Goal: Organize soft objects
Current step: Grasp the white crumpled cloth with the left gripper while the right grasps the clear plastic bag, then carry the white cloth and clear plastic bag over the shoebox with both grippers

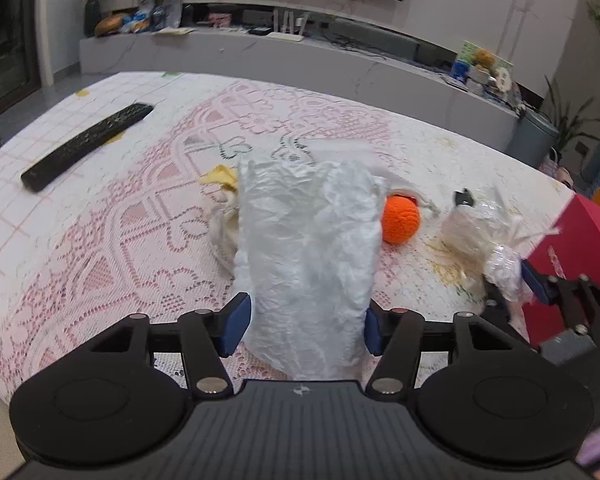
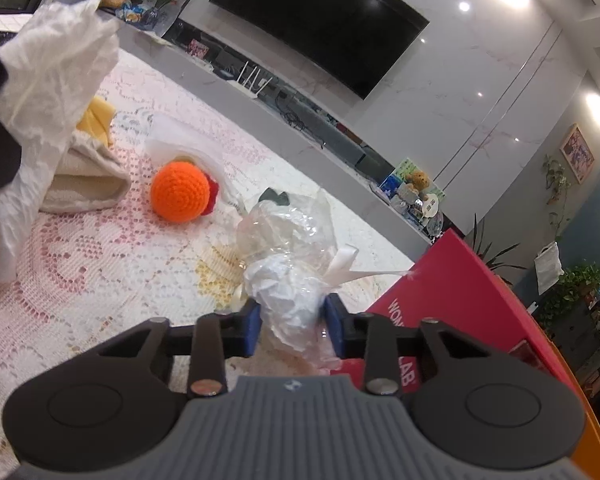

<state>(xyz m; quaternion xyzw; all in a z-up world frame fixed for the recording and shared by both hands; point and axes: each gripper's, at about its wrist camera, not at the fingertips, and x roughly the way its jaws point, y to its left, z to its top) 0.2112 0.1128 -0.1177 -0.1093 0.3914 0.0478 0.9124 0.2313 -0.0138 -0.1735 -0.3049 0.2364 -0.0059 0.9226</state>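
My left gripper (image 1: 307, 320) is shut on a crumpled white plastic bag (image 1: 308, 248), held upright above the lace tablecloth; the bag also shows in the right wrist view (image 2: 56, 76). My right gripper (image 2: 293, 320) is shut on a clear cellophane bundle with white paper and a ribbon (image 2: 288, 280), seen also in the left wrist view (image 1: 496, 248). An orange crocheted ball (image 1: 400, 218) (image 2: 180, 191) lies on the table between them. A cream cloth with a yellow piece (image 2: 88, 176) lies behind the white bag.
A black remote (image 1: 86, 146) lies at the table's far left. A red box (image 2: 456, 308) (image 1: 576, 256) stands at the right by my right gripper. A TV console with clutter runs behind the table.
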